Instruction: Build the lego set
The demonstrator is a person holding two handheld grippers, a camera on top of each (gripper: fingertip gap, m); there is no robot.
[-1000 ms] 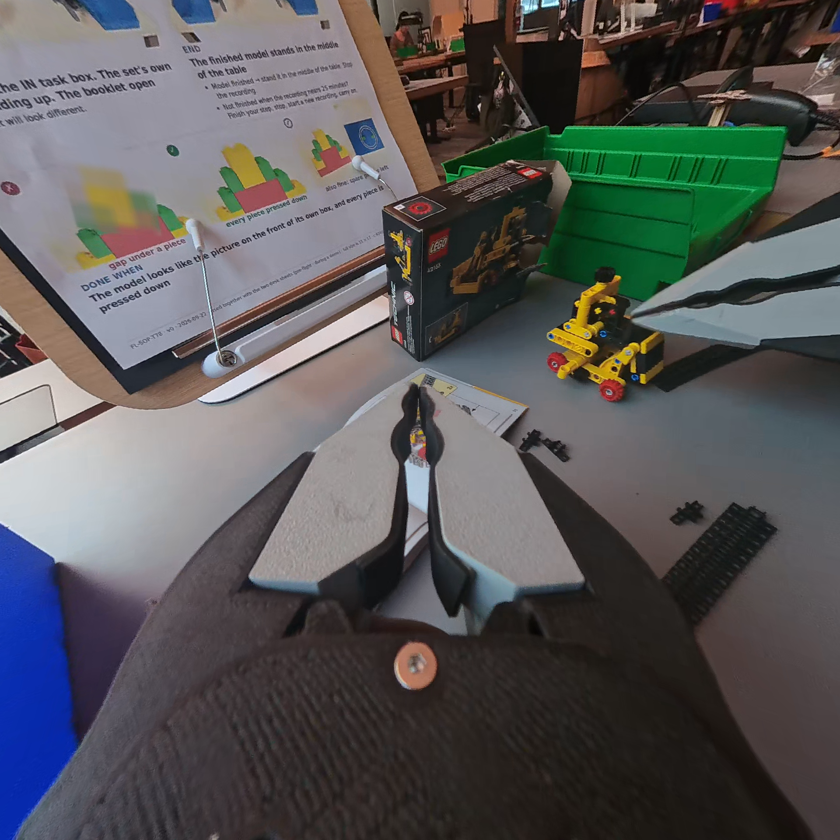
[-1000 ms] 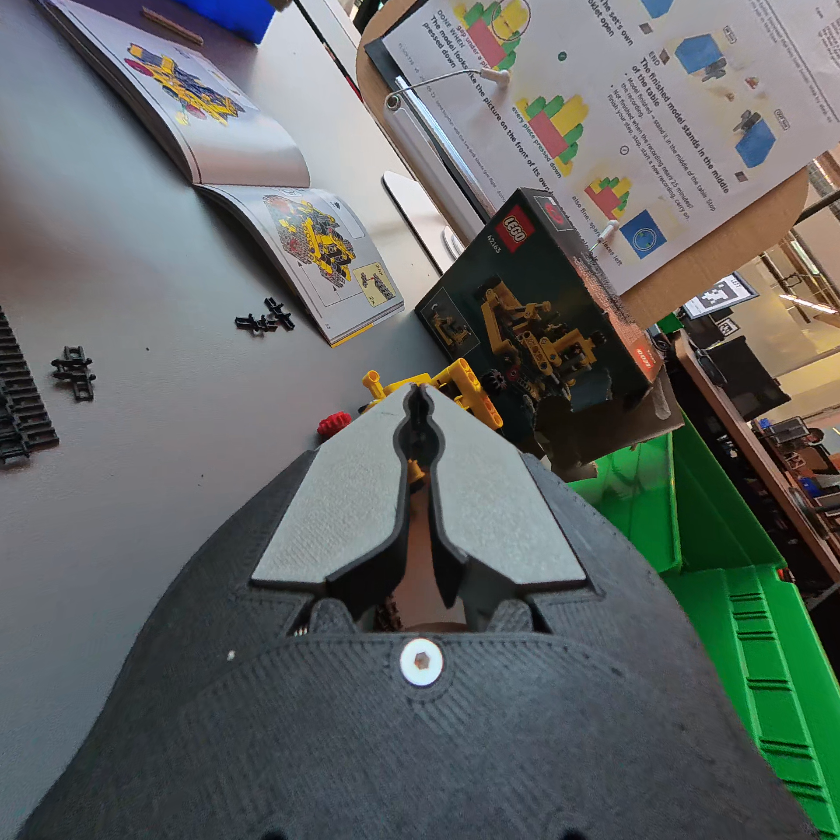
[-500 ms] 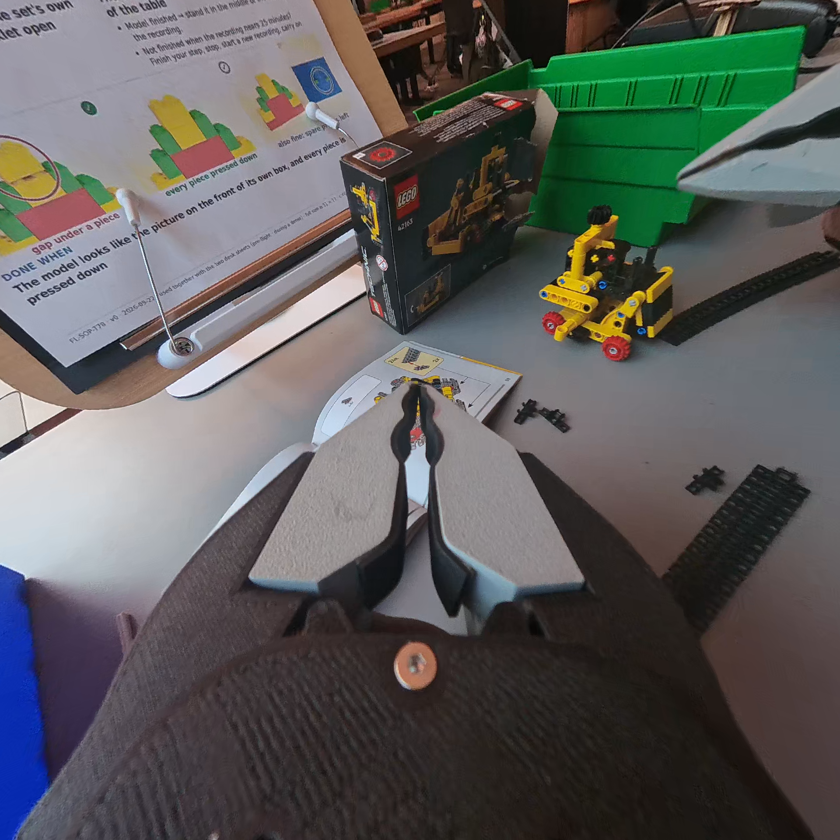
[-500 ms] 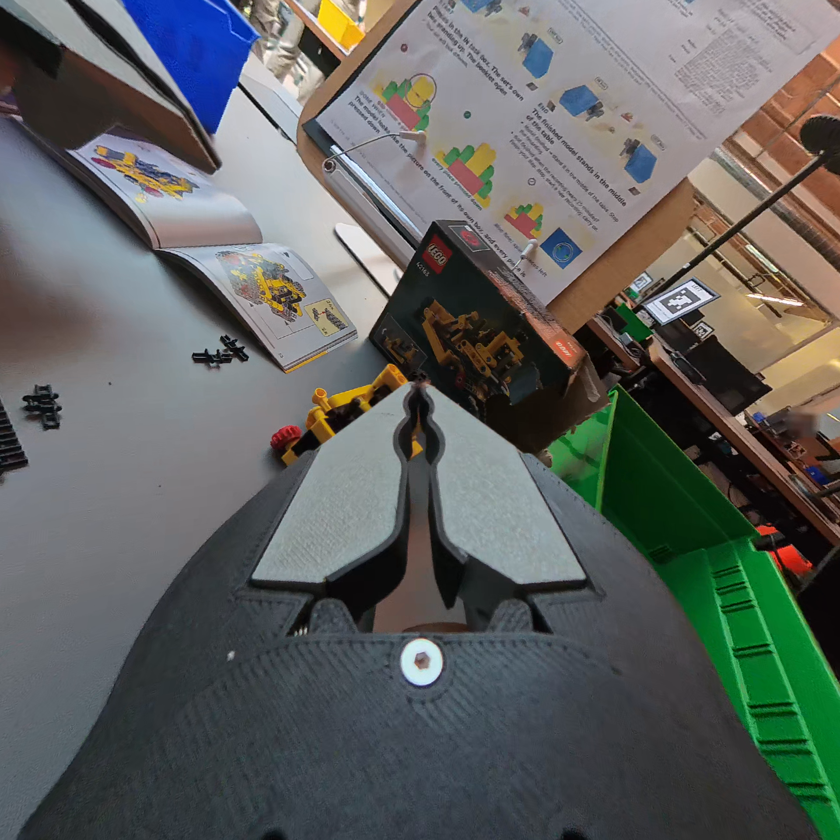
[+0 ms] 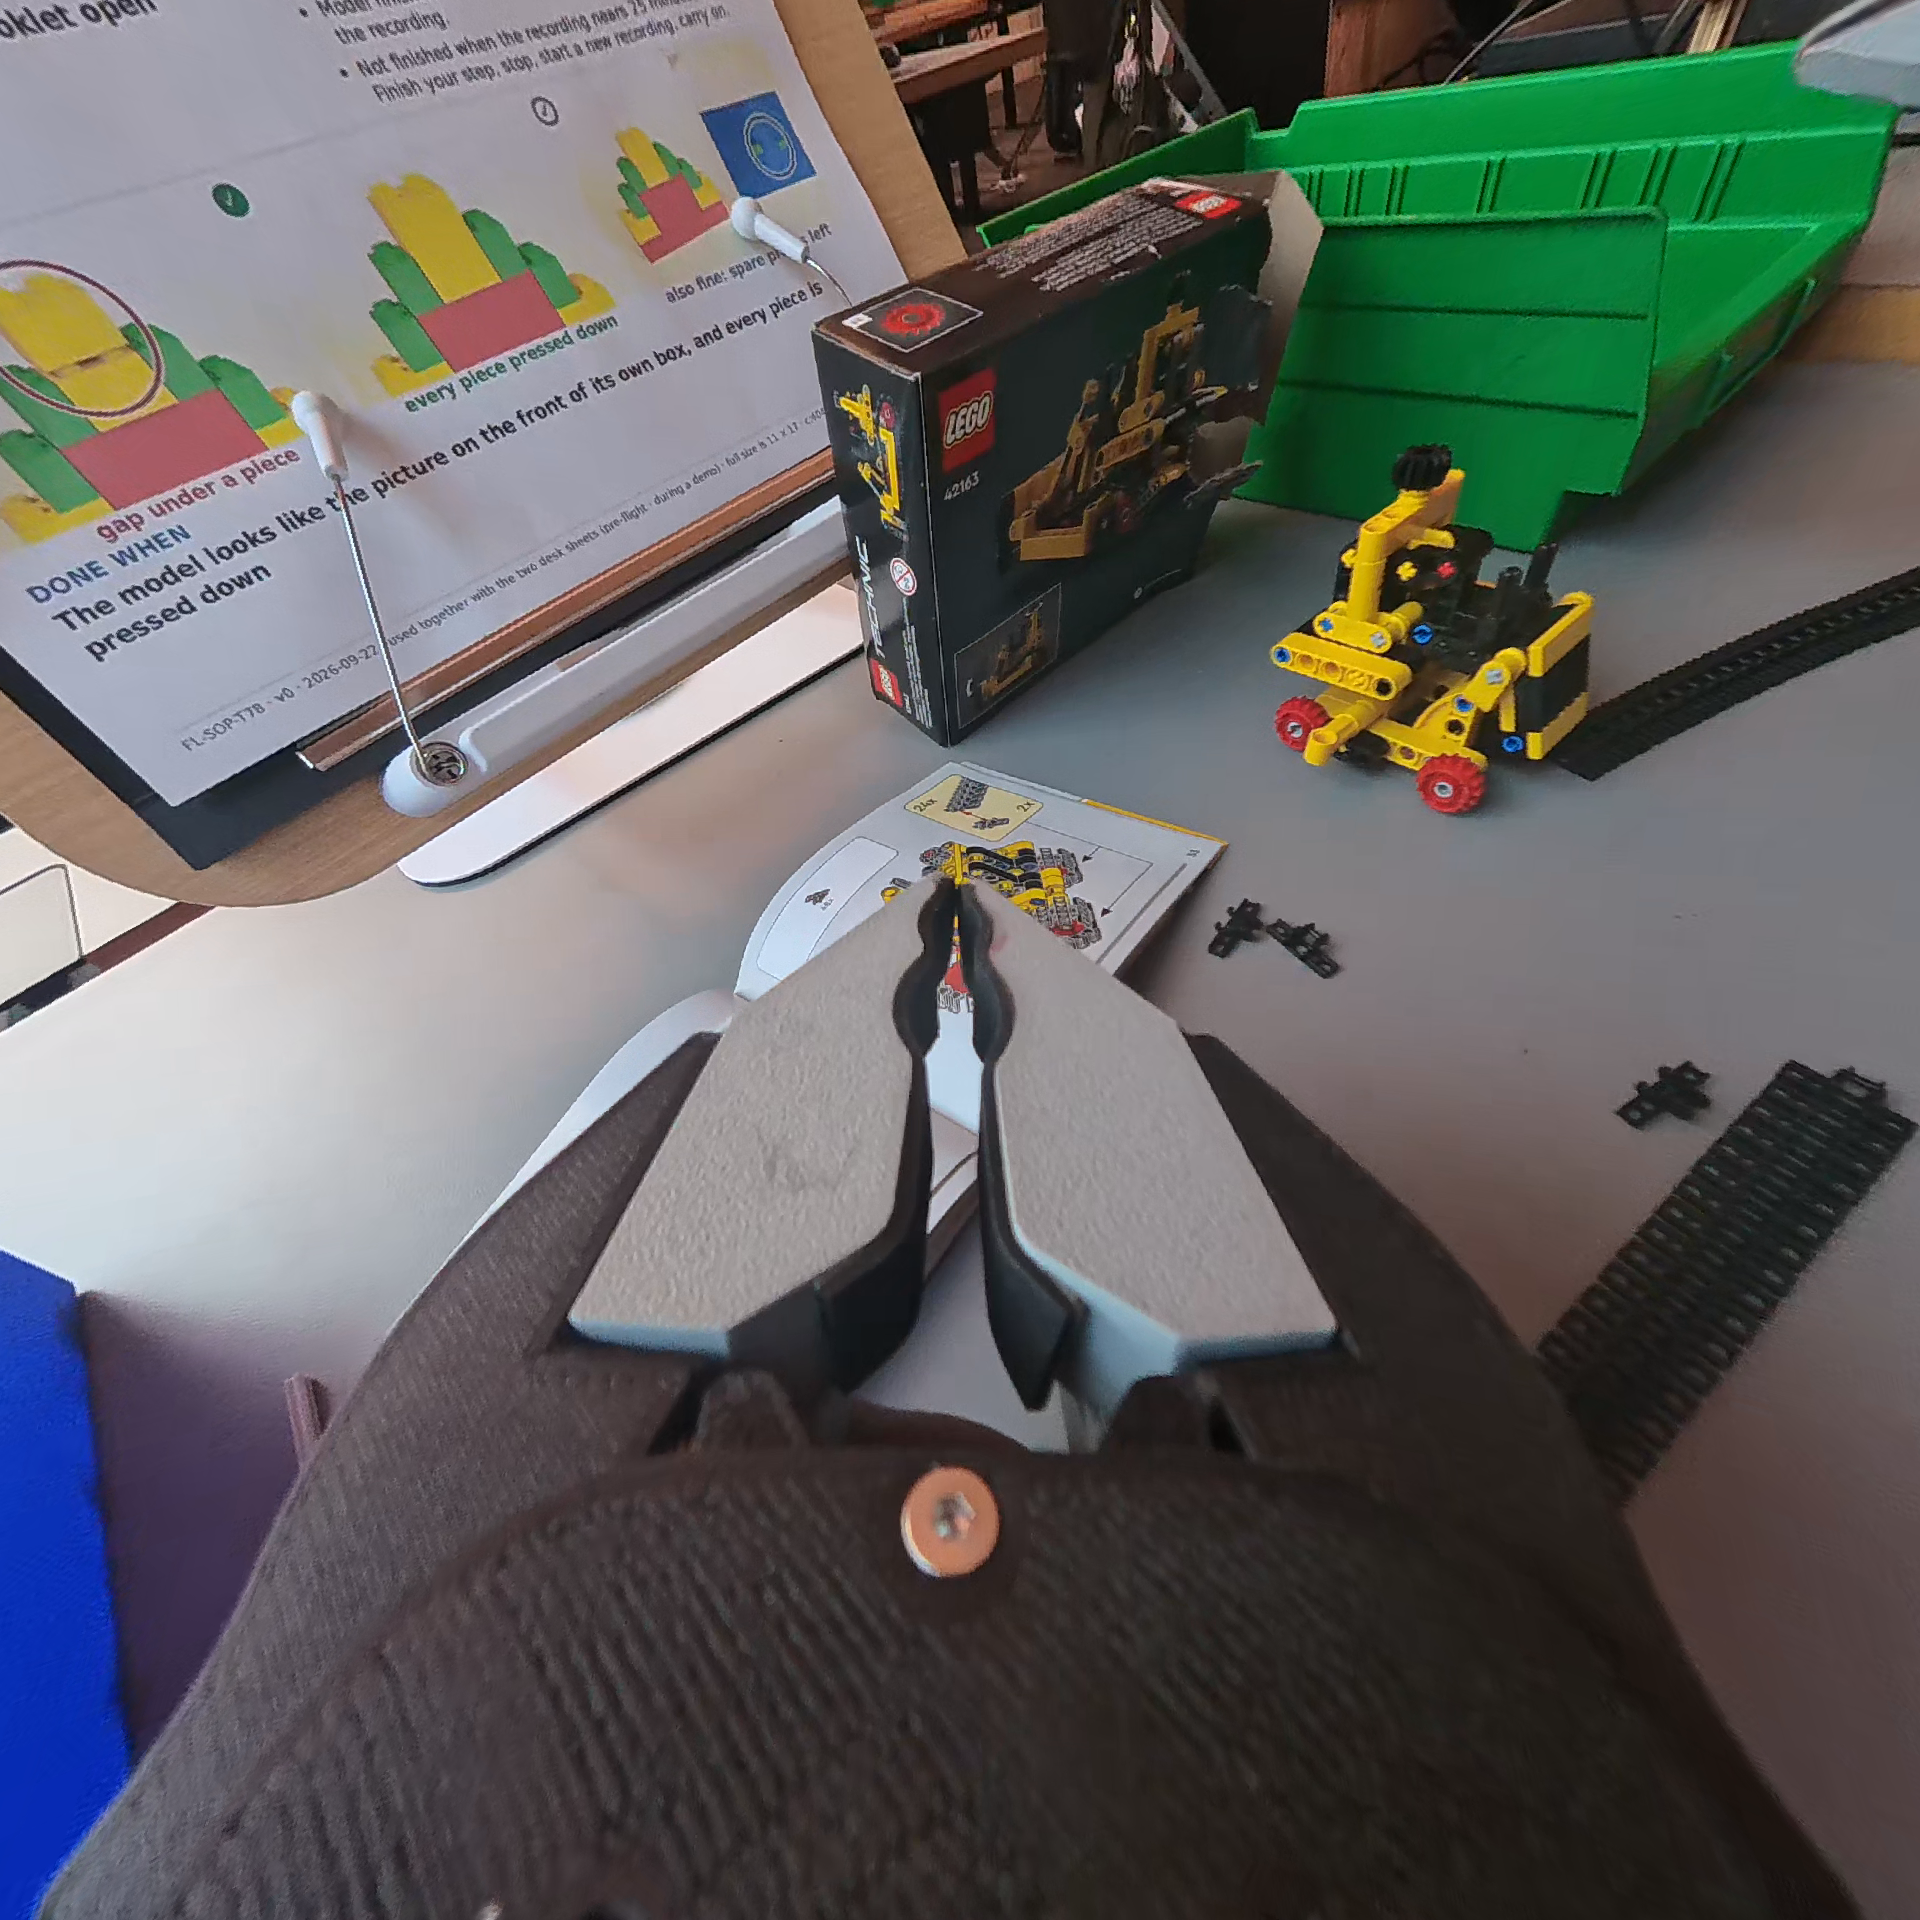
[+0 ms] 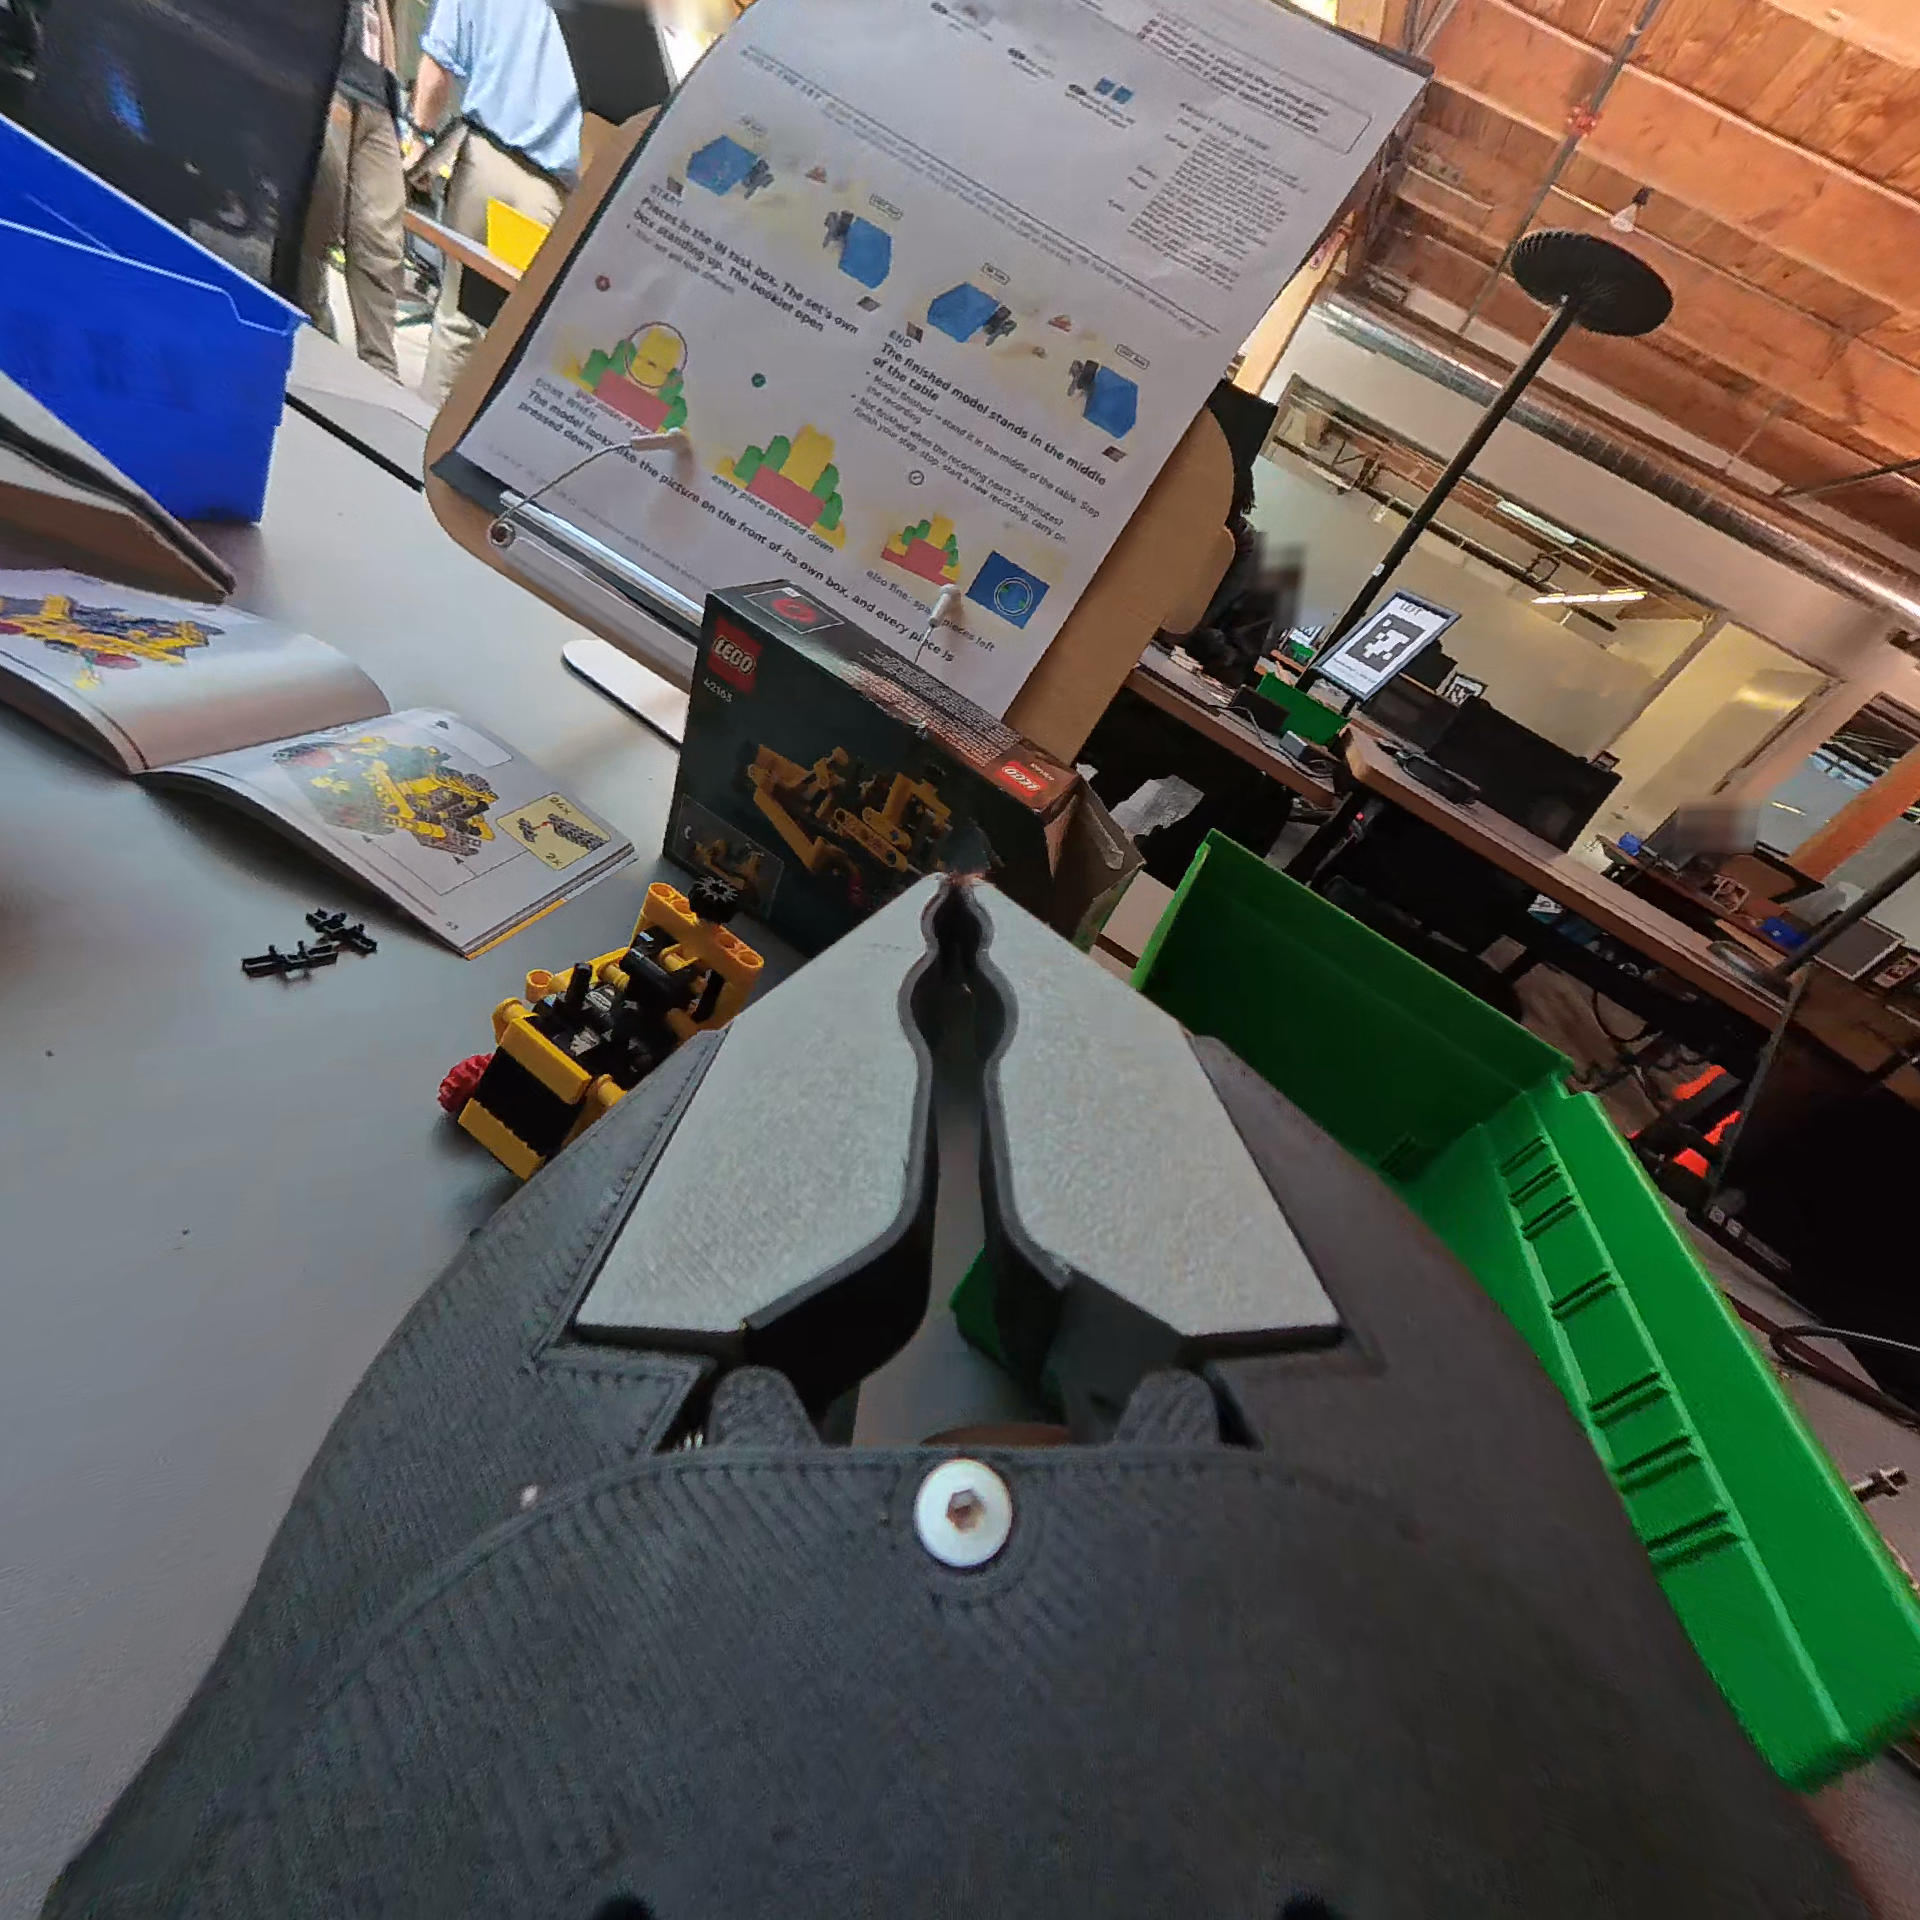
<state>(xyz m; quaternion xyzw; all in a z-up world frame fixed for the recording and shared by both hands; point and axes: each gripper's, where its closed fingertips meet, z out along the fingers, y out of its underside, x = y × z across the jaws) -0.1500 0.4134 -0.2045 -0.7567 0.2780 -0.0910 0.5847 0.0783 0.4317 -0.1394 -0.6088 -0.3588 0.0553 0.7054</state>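
- My left gripper [image 5: 957, 883]: jaws closed, tips meeting, nothing between them. It hangs over the open instruction booklet [image 5: 1132, 862] on the grey table [image 5: 312, 1091].
- My right gripper [image 6: 957, 881]: jaws closed too, empty, held above the table edge with the green bin [image 6: 1455, 1143] under and to its right.
- Lego model [image 5: 1429, 665]: yellow-and-black vehicle with red wheels, standing upright on the table in front of the green bin [image 5: 1558, 312], just right of the set box [image 5: 1039, 468]. Neither gripper touches it.
- Right wrist view has the same model [image 6: 592, 1029] just left of my fingers, partly hidden behind them.
- Set box [image 6: 831, 769] stands upright, one end flap open, in front of the instruction sheet stand [image 5: 416, 312].
- Black track strip [image 5: 1745, 1226] lies flat at the right of the left wrist view; a second track strip [image 5: 1766, 655] runs from behind the model to the right edge.
- Loose black links: a pair [image 5: 1273, 930] just beside the booklet corner, one link [image 5: 1662, 1096] next to the near track strip.
- Blue bin [image 6: 135, 343] at far left of the table, well apart from the model.
- People standing in the background behind the blue bin, details not clear.
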